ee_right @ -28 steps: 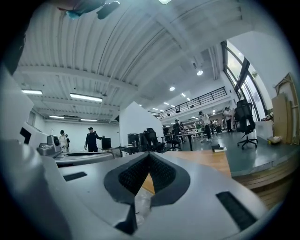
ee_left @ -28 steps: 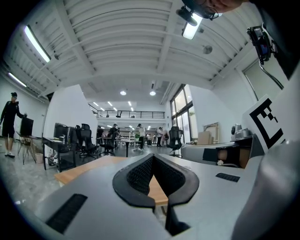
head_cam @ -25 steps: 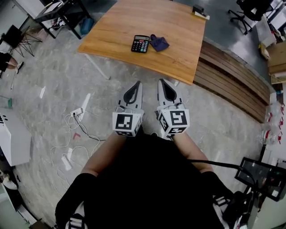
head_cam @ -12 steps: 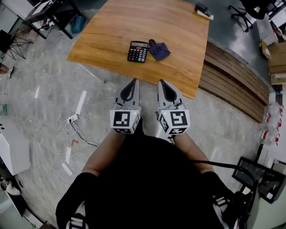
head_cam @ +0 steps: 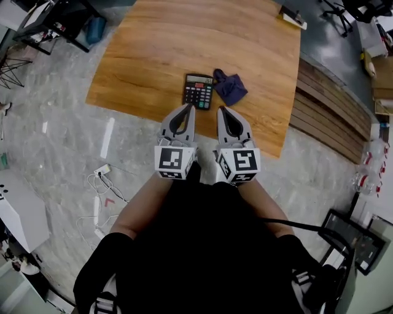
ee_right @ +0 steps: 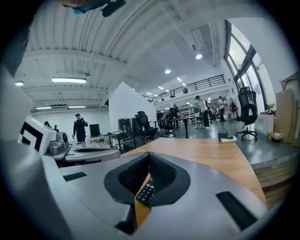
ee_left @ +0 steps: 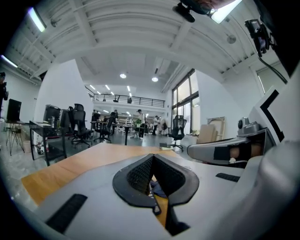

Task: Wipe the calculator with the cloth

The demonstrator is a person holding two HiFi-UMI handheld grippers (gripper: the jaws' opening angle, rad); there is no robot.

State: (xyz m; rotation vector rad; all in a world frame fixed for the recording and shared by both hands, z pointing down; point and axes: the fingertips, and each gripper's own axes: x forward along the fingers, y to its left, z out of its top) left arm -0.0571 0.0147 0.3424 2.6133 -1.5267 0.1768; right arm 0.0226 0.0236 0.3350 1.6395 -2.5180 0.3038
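Both clenched on nothing, the left gripper [head_cam: 184, 113] and right gripper [head_cam: 226, 116] hover side by side over the table's [head_cam: 153, 49] near edge. Just beyond them lies the calculator [head_cam: 198, 91], with the dark blue cloth [head_cam: 231, 88] just beside its right side. A small object [head_cam: 292, 17], possibly a notepad, sits at the far right corner.

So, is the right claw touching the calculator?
Apart. In the right gripper view the calculator lies beyond the shut right claw, with bare table between them.

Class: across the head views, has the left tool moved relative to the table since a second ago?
Yes. The left tool has advanced toward the table; its tip now overlaps the near edge by the calculator.
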